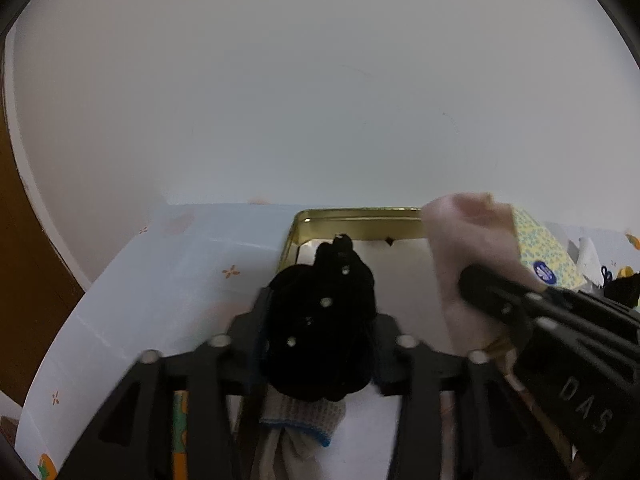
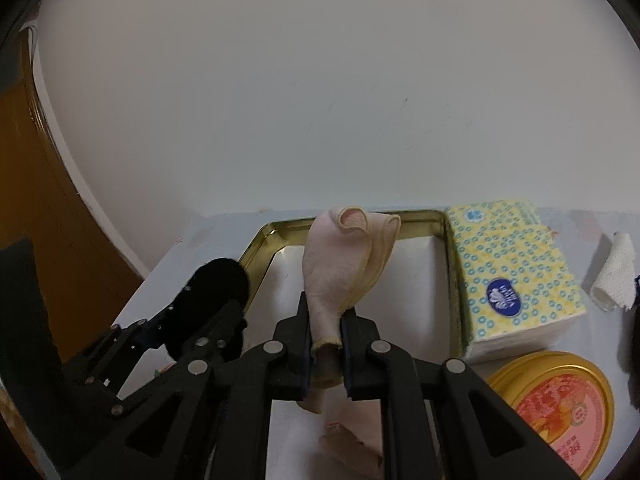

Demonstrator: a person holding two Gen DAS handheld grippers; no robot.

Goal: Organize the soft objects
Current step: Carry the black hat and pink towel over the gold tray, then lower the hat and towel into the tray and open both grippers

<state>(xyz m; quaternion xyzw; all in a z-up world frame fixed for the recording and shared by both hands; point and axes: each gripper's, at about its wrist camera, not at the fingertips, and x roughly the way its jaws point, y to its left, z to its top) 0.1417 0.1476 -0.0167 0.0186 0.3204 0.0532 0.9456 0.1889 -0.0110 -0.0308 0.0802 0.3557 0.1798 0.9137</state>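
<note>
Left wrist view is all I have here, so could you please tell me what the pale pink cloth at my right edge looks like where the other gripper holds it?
Observer: The right gripper is shut on the pink cloth; its yellow-stitched hem stands up above the fingers.
Operator: Thank you. What is the patterned thing behind that cloth?
Observer: A yellow tissue pack with blue rings, lying right beside the gold tray.
Operator: Is anything else near that pack?
Observer: Yes, a round gold tin lid with a red and orange label lies in front of it, and a crumpled white paper towel lies farther right.
</note>
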